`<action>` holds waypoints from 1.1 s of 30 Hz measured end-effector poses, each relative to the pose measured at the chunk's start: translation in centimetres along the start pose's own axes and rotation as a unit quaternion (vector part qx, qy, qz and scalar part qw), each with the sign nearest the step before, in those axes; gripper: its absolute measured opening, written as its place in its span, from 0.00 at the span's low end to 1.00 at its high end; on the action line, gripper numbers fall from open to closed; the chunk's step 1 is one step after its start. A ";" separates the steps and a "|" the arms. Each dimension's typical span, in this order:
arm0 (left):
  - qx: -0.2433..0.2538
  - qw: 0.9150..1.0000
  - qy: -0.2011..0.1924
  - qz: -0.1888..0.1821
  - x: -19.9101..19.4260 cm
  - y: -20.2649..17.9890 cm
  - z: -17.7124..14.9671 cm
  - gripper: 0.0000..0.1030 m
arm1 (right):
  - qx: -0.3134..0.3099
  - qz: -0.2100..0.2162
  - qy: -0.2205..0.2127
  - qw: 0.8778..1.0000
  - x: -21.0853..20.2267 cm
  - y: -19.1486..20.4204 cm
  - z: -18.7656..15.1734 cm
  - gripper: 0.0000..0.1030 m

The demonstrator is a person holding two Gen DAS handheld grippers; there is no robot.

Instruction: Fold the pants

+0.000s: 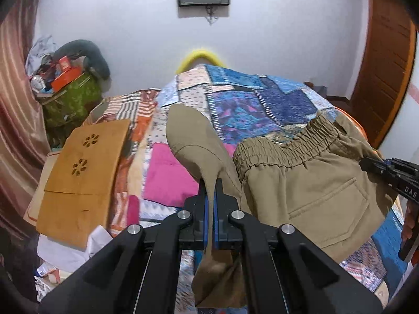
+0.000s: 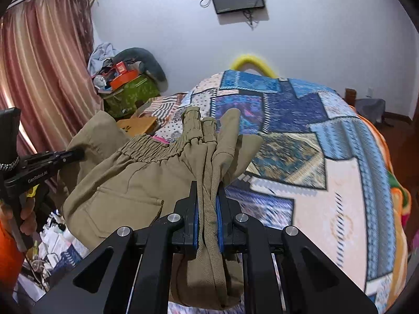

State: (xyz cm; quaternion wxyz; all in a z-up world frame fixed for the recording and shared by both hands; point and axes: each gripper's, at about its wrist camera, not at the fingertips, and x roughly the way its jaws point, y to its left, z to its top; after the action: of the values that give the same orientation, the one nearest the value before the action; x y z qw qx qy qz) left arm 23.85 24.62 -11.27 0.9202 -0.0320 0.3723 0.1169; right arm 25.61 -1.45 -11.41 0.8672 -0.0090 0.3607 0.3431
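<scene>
The khaki pants (image 1: 309,183) with an elastic waistband hang lifted above the bed, held by both grippers. My left gripper (image 1: 209,185) is shut on a fold of the khaki fabric at one end of the waist. My right gripper (image 2: 208,191) is shut on a bunched wad of the pants (image 2: 125,180) at the other end of the waistband. The right gripper also shows in the left wrist view (image 1: 366,163) at the far right, and the left gripper shows in the right wrist view (image 2: 78,154) at the left. A back pocket faces both cameras.
A bed with a blue patchwork blanket (image 2: 301,130) lies ahead. A wooden lap desk (image 1: 81,178) rests on the bed's left side beside a pink cloth (image 1: 167,180). A green bag piled with clutter (image 1: 70,99) stands by the curtain. A wooden door (image 1: 385,60) is at right.
</scene>
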 end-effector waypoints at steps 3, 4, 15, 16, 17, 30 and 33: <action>-0.029 1.000 0.000 -0.003 1.8 2.3 0.7 0.03 | -0.011 0.003 0.004 1.000 2.2 0.8 1.0 0.09; -0.034 0.999 -0.001 -0.002 2.5 3.0 1.0 0.03 | -0.014 0.003 0.003 1.000 3.1 1.2 1.3 0.09; -0.045 0.998 0.011 0.044 12.1 8.3 2.9 0.03 | -0.018 0.005 0.015 1.000 12.7 2.7 4.1 0.09; -0.045 0.998 0.015 0.046 13.0 8.6 2.8 0.03 | -0.020 0.003 0.016 1.000 13.3 2.9 4.1 0.09; -0.043 0.998 0.019 0.050 14.0 8.9 2.7 0.03 | -0.022 0.001 0.018 1.000 14.0 2.9 4.2 0.09; -0.080 0.988 0.116 0.058 22.9 12.4 -2.2 0.05 | -0.022 -0.022 0.094 0.995 20.0 1.4 2.0 0.09; -0.086 0.986 0.134 0.053 23.0 12.9 -3.0 0.08 | -0.016 -0.020 0.110 0.994 20.3 1.1 2.0 0.10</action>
State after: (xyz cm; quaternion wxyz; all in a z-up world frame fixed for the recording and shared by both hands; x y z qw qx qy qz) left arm 34.77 41.07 -28.99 0.8483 -0.1066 0.4818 0.1922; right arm 36.43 11.81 -22.51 0.8284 -0.0675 0.4487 0.3286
